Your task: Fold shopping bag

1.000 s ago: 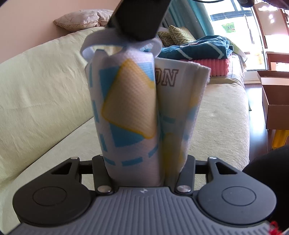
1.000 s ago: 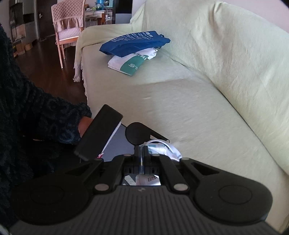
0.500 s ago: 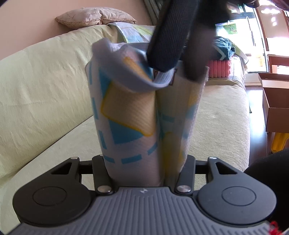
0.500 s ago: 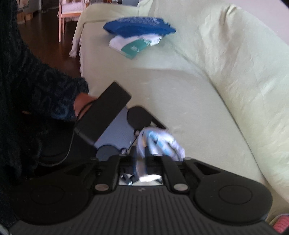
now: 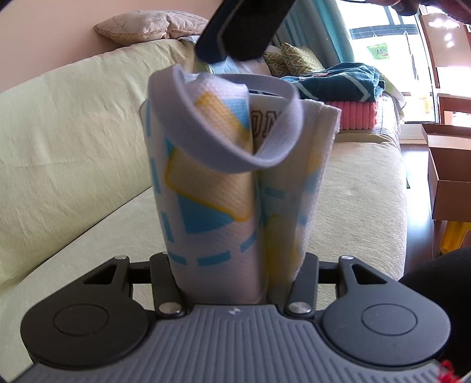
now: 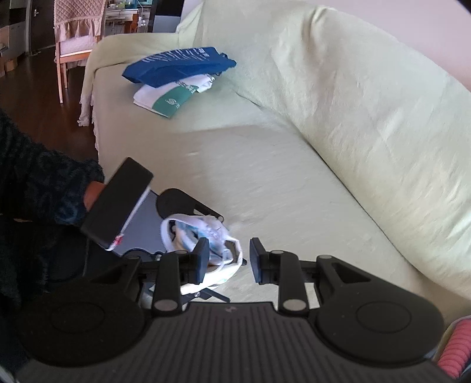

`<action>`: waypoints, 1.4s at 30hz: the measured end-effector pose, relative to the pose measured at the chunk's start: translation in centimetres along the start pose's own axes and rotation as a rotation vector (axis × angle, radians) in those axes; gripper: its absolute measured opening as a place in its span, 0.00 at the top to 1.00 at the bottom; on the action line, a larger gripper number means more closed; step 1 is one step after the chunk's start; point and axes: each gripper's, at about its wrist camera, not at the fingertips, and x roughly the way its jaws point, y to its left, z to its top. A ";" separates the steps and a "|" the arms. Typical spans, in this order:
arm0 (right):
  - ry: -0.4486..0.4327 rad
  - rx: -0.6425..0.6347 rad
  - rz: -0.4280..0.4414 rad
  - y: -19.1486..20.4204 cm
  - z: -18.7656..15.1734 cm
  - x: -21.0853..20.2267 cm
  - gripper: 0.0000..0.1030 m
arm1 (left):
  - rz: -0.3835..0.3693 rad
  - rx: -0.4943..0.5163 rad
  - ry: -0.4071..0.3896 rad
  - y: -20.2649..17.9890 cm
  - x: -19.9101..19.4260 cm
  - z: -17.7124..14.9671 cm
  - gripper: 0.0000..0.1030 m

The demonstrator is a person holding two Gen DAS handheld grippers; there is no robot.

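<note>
A folded shopping bag, white with blue and yellow shapes, stands upright in my left gripper, which is shut on its lower end. Its white handle loop droops loose over the top. The right gripper's black body hangs just above the bag. In the right wrist view the bag sits just past my right gripper, mostly behind its left finger. That gripper's jaws are opening and the pads press on nothing. A dark sleeve holds the left gripper.
A pale green covered sofa lies under everything. On its far end sit a blue bag over a white and green bag. Folded blankets, a pillow, a cardboard box and a wooden chair stand around.
My right gripper was shut on the handle loop, then opened and drew back from it. The loop now hangs free over the bag's top. The left gripper kept still.
</note>
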 end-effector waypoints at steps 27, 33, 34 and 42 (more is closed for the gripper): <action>0.332 -0.184 0.077 -1.1 3.2 5.5 0.99 | 0.019 -0.005 -0.031 -0.4 -0.4 -0.6 0.49; 0.260 -0.042 0.077 -2.2 2.4 4.1 0.98 | 0.016 -0.025 -0.032 0.0 -0.3 -0.5 0.49; 0.235 0.008 0.073 -2.5 2.1 3.6 0.98 | 0.016 -0.032 -0.032 0.0 -0.3 -0.5 0.49; 0.073 0.258 0.007 -1.9 -1.0 1.0 0.98 | -0.004 -0.113 -0.032 1.4 -0.3 -0.7 0.49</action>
